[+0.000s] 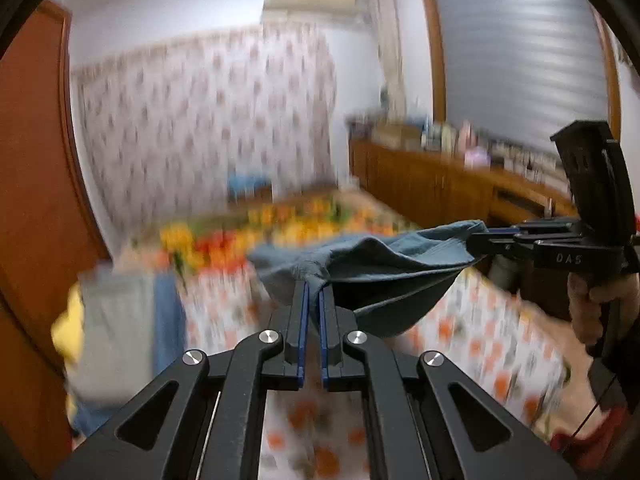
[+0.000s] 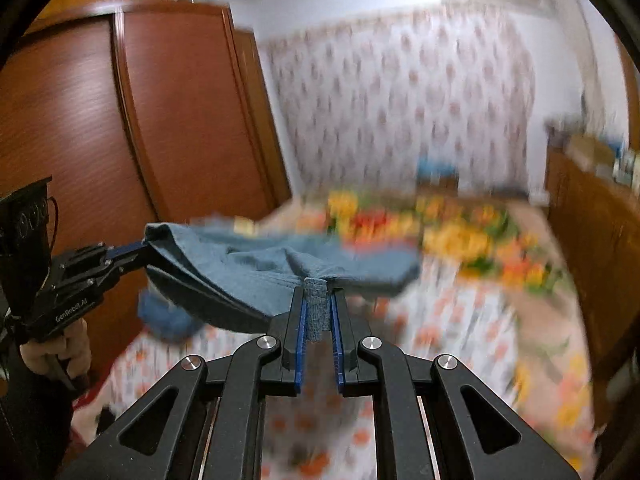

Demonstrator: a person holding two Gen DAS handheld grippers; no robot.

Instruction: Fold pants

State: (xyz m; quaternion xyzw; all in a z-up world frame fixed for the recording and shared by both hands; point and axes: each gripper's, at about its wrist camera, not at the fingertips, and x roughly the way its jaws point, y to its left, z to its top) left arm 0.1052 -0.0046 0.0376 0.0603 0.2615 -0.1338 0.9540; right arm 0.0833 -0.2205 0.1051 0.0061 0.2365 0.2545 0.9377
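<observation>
Left wrist view: the left gripper (image 1: 314,292) has its jaws pinched together on a bunched edge of the blue pants (image 1: 360,256), which hang in the air above the bed (image 1: 460,340) with its orange-patterned cover; the fabric sags in a pocket between the two tools, and at the right the right gripper (image 1: 478,240) is clamped on the far end of the same edge, held by a hand (image 1: 592,304). White lettering on that tool reads something like "DAS"; blur makes it uncertain. In the right wrist view, the left gripper (image 2: 144,250) bears the words "GenRobot.AI" on its body, and the right gripper (image 2: 320,304) shows a strip of blue cloth squeezed between its pads. I judge the main risk to be slippage: each grip holds only a small tuck of fabric, so a quick swing or a pull apart could tug the cloth free from one side and let the pants drop in a heap. The sagging middle could also land creased, spoiling the fold. A stack of folded clothes (image 1: 116,320) sits on the bed at the left, close enough to be brushed.
</observation>
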